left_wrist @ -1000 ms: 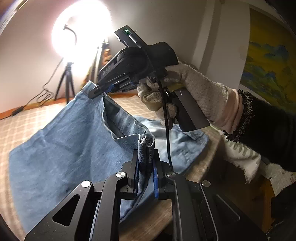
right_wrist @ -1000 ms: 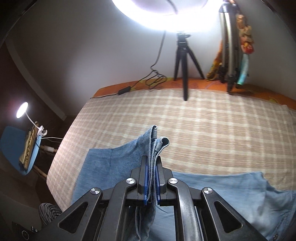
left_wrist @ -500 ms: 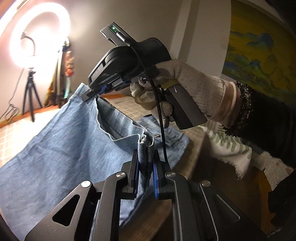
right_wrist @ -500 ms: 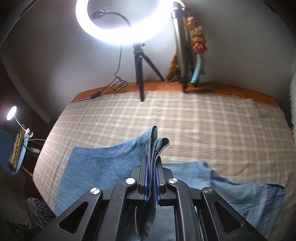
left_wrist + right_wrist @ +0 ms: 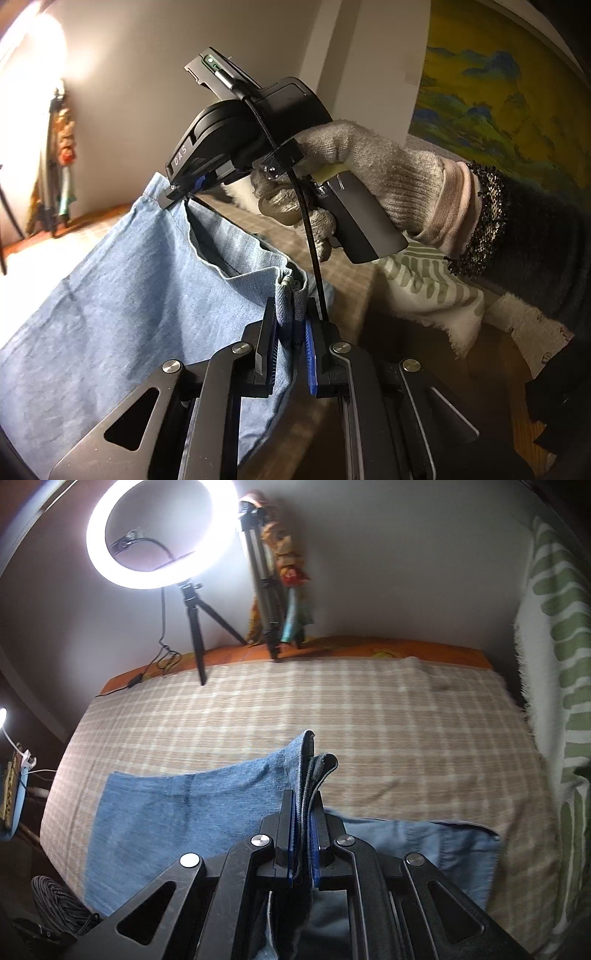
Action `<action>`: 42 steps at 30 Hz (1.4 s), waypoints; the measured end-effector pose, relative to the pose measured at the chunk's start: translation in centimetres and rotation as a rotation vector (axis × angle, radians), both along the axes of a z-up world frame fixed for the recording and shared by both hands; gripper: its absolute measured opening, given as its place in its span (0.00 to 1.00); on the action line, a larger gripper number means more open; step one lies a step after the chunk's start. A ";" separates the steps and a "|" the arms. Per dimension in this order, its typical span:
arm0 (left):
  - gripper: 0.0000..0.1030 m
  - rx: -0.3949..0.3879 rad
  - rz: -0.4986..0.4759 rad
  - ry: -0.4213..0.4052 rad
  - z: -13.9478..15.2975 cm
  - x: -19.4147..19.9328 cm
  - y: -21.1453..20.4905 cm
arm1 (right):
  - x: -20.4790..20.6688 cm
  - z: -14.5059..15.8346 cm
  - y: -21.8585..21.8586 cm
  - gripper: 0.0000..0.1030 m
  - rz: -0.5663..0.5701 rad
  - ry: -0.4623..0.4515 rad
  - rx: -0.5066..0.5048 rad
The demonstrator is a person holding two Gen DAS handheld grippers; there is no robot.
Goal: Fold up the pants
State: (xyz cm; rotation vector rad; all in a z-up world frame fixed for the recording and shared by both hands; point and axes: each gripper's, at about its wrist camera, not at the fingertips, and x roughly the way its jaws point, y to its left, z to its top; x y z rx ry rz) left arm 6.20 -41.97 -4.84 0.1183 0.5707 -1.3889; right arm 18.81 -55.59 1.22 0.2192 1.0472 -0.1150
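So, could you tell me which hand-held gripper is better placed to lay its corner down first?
Probably the left hand-held gripper: its pinch of the light blue denim pants hangs lower than the right hand-held gripper's.

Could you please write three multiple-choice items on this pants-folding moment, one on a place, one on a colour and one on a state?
1. Where does the ring light stand?
A. At the far edge of the bed, by the wall
B. On the pants
C. On the green-striped cloth

2. What colour are the pants?
A. Black
B. Light blue
C. Red

3. What are the two grippers doing?
A. Both open above the bed
B. Only the left holds cloth
C. Each is clamped on a bunch of denim

Answers:
1 A, its tripod feet rest beside the wall.
2 B, the denim is pale blue in both views.
3 C, the left gripper and right gripper both pinch folded fabric.
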 end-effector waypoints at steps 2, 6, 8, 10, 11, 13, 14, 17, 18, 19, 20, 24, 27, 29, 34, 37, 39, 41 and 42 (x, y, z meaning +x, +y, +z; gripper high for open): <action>0.10 0.001 -0.015 -0.003 0.0 -0.3 -0.9 | -0.6 -0.1 -1.2 0.04 -0.021 0.003 -0.001; 0.10 0.002 -0.037 -0.006 -0.2 -0.5 -2.5 | -1.6 -0.4 -3.7 0.04 -0.062 0.012 -0.017; 0.10 0.000 -0.045 -0.003 -0.2 -0.5 -3.3 | -1.8 -0.5 -4.7 0.04 -0.076 0.017 -0.024; 0.10 0.001 -0.051 -0.003 -0.3 -0.5 -4.0 | -2.0 -0.7 -5.6 0.04 -0.088 0.024 -0.034; 0.10 0.001 -0.057 -0.003 -0.4 -0.5 -4.4 | -2.0 -0.9 -6.1 0.04 -0.093 0.029 -0.039; 0.10 0.009 -0.066 -0.001 -0.7 -0.3 -5.0 | -2.1 -1.4 -6.9 0.04 -0.099 0.038 -0.042; 0.10 0.019 -0.071 0.001 -1.1 -0.3 -5.3 | -2.3 -1.8 -7.3 0.04 -0.103 0.044 -0.044; 0.10 0.051 -0.085 0.004 -2.1 -0.3 -6.1 | -2.5 -3.5 -8.3 0.04 -0.114 0.067 -0.036; 0.10 0.059 -0.090 0.002 -2.3 -0.4 -6.3 | -2.6 -4.0 -8.5 0.04 -0.116 0.080 -0.028; 0.10 0.070 -0.093 -0.002 -2.8 -0.4 -6.5 | -2.7 -4.5 -8.7 0.04 -0.116 0.085 -0.025; 0.10 0.076 -0.096 -0.003 -3.0 -0.4 -6.7 | -2.7 -5.1 -8.9 0.04 -0.116 0.089 -0.022; 0.10 0.097 -0.109 -0.005 -3.7 -0.8 -7.6 | -2.8 -6.5 -9.5 0.04 -0.106 0.100 -0.016; 0.10 0.112 -0.120 -0.002 -4.1 -1.2 -8.4 | -2.6 -7.7 -9.7 0.04 -0.089 0.121 -0.024; 0.11 0.120 -0.131 0.003 -4.1 -1.4 -8.9 | -2.7 -8.1 -10.0 0.05 -0.089 0.122 -0.015; 0.16 0.166 -0.189 0.009 -4.8 -2.4 -9.6 | -3.3 -8.0 -10.1 0.14 -0.100 0.122 -0.052; 0.16 0.180 -0.201 -0.010 -4.9 -3.2 -9.3 | -4.0 -7.2 -10.5 0.29 -0.139 0.131 -0.108; 0.16 0.173 -0.199 0.000 -4.7 -3.2 -8.6 | -4.9 -6.0 -10.7 0.29 -0.163 0.098 -0.113; 0.16 0.166 -0.183 0.011 -4.3 -2.9 -7.4 | -5.9 -4.7 -10.4 0.29 -0.174 0.056 -0.112; 0.16 0.163 -0.172 0.019 -4.1 -2.6 -6.9 | -6.4 -4.1 -10.0 0.29 -0.172 0.031 -0.104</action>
